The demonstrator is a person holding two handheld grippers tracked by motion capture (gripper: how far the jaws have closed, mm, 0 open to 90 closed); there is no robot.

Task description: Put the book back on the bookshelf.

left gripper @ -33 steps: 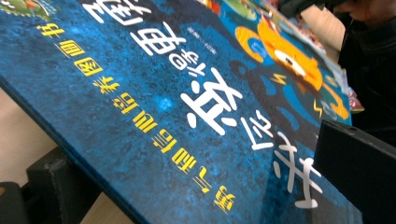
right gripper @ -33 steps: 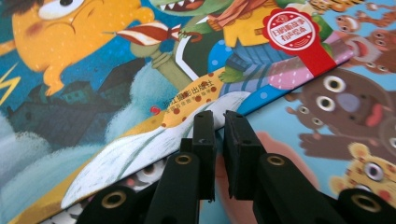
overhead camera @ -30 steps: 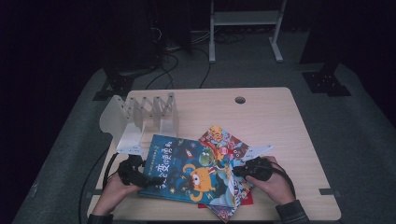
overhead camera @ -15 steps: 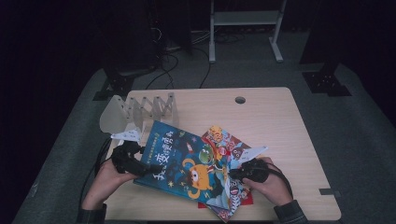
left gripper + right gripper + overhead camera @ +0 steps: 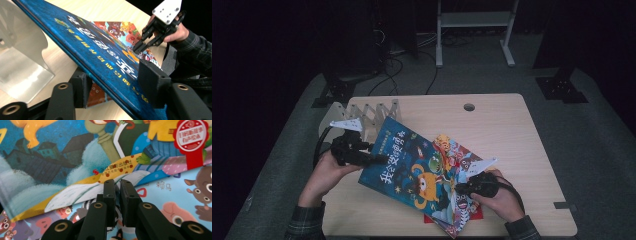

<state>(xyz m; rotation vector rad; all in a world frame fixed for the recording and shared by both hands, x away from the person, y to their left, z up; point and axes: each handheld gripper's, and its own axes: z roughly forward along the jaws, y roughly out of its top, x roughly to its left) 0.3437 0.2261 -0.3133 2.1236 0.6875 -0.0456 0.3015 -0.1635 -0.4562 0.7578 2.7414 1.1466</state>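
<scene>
while the left gripper (image 5: 379,159) has just been closing its jaws, they now stand one above and one below the near edge of the big blue hardcover picture book with the orange monster on its cover (image 5: 412,167), and in the left gripper view the pads (image 5: 153,86) sit against both faces of the board, so it looks gripped. that edge is tilted up off the pale wooden table (image 5: 512,130), while the far edge, out beyond the jaws, appears to rest on the other colourful picture books (image 5: 459,155) spread underneath. the right gripper (image 5: 460,188) has its jaws drawn almost together with nothing visibly between them; its tips lie just ahead of the blue book's lower edge, apparently pressing on the stack under it to steady it. the white accordion-style book rack (image 5: 372,114) stands just beyond the left gripper's jaws, its slots bare as far as can be seen. by my judgement the pick-up is done and the lift is partway; carrying the book clear, standing it upright and slotting it into the rack remain, as do the books on the table.
</scene>
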